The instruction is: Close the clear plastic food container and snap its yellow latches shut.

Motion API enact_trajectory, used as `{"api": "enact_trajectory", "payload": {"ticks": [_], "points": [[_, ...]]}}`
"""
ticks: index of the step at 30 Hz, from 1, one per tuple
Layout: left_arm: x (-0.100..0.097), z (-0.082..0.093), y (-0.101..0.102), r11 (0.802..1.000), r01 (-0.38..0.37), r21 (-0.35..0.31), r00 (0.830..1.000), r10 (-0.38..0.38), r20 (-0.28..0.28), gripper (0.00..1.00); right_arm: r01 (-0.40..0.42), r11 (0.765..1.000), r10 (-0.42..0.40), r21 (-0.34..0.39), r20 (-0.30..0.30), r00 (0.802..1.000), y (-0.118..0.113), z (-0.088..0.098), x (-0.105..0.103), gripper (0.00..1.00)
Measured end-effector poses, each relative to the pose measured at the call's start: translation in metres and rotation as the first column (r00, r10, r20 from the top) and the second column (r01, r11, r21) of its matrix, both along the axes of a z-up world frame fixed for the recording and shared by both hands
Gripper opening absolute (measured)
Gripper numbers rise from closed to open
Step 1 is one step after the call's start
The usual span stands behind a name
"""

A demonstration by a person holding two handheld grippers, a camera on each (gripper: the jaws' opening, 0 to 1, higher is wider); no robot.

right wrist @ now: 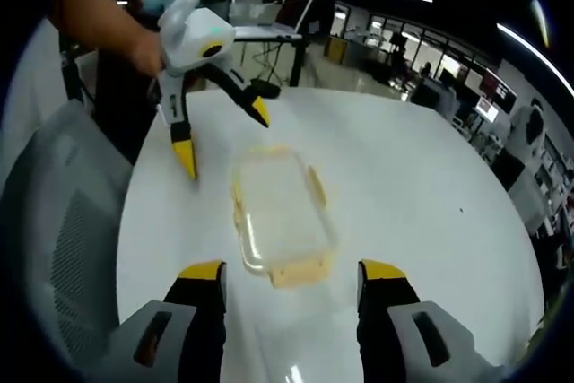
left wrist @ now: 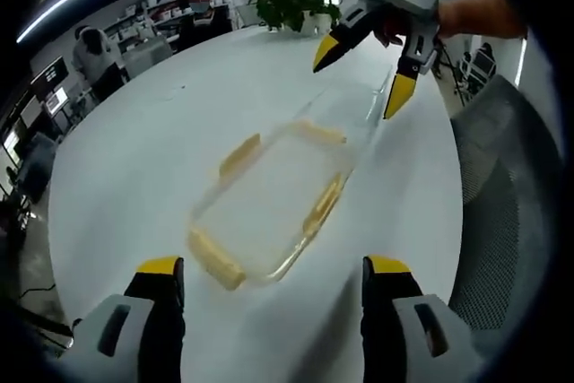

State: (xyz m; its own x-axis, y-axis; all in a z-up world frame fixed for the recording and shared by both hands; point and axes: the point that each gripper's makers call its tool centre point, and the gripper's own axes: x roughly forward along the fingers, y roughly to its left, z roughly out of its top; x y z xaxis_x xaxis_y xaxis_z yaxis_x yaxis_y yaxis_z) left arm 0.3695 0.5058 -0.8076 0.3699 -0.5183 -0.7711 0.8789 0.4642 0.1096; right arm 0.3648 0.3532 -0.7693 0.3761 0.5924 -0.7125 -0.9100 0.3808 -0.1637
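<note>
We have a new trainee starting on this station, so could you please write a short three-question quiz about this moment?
1. True or false: the clear plastic food container sits on a white table.
2. What colour are the container's latches?
3. Multiple choice: the right gripper, seen in the left gripper view, is A) shut on a latch, B) open above the table by the container's far end, C) lying flat on the table.

Key
1. True.
2. Yellow.
3. B. Its yellow-tipped fingers are spread and hold nothing; the left gripper is likewise open.
</note>
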Motion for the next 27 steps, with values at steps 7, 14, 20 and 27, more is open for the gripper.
{"api": "enact_trajectory", "payload": {"ticks": [7,14,20,27], "points": [[0.005,-0.002,0.002,0.999,0.027,0.025,1.0,-0.027,0.0,0.81,-0.022,1.0,0.022,-0.012,0.001,1.0,0.004,-0.002,0.003,0.58],[0.009,-0.004,0.003,0.996,0.066,0.053,0.998,-0.066,0.001,0.8,-0.043,0.999,0.043,-0.024,0.001,0.999,0.007,-0.002,0.006,0.57],[0.013,-0.004,0.003,0.994,0.089,0.069,0.996,-0.089,0.002,0.77,-0.073,0.996,0.073,-0.044,0.005,0.997,0.01,-0.006,0.009,0.57],[0.017,-0.007,0.003,0.983,0.146,0.115,0.989,-0.147,0.005,0.76,-0.124,0.988,0.123,-0.089,-0.02,0.992,0.011,-0.015,0.009,0.56]]}}
